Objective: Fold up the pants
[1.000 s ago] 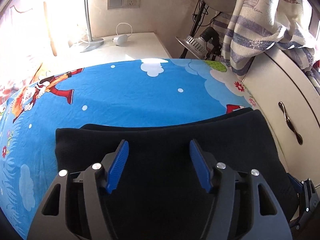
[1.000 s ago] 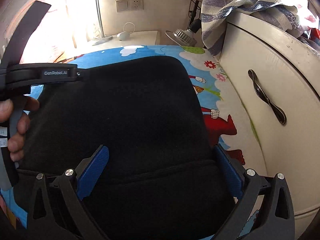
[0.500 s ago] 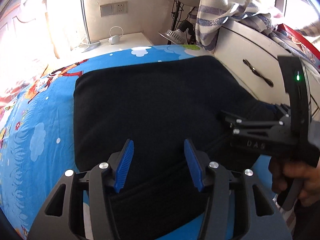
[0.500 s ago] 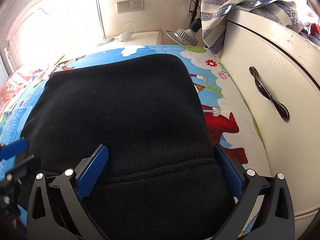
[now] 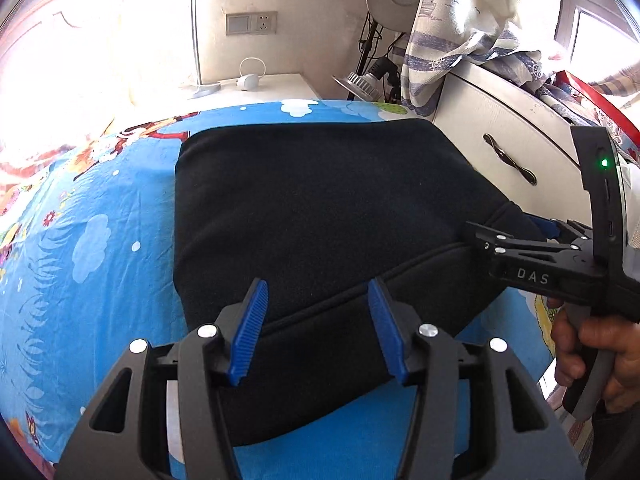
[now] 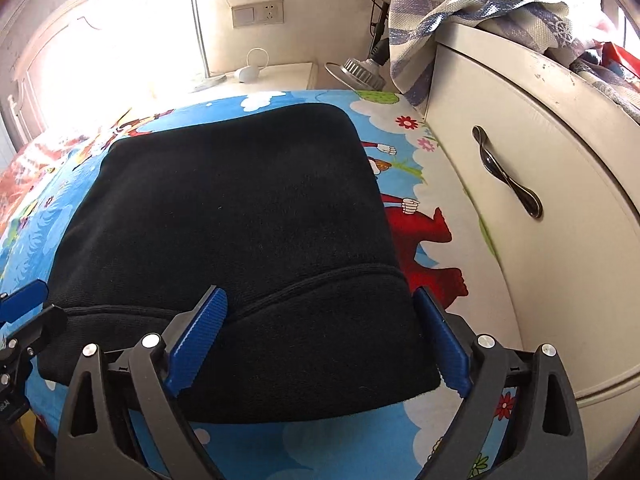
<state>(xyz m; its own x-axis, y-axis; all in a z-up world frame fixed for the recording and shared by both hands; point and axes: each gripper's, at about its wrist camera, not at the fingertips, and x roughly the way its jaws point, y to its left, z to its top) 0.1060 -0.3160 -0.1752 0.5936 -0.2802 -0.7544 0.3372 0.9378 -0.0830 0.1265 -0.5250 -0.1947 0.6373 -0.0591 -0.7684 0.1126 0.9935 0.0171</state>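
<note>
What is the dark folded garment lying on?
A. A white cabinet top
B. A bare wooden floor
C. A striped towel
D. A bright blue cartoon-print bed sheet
D: the black pants lie flat on the blue cartoon sheet, with the white cabinet standing beside the bed.

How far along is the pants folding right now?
Done: black pants lie folded in a compact block on the blue sheet. In hand: nothing; left gripper open, right gripper closing over the near edge. Left: maybe one more fold.
</note>
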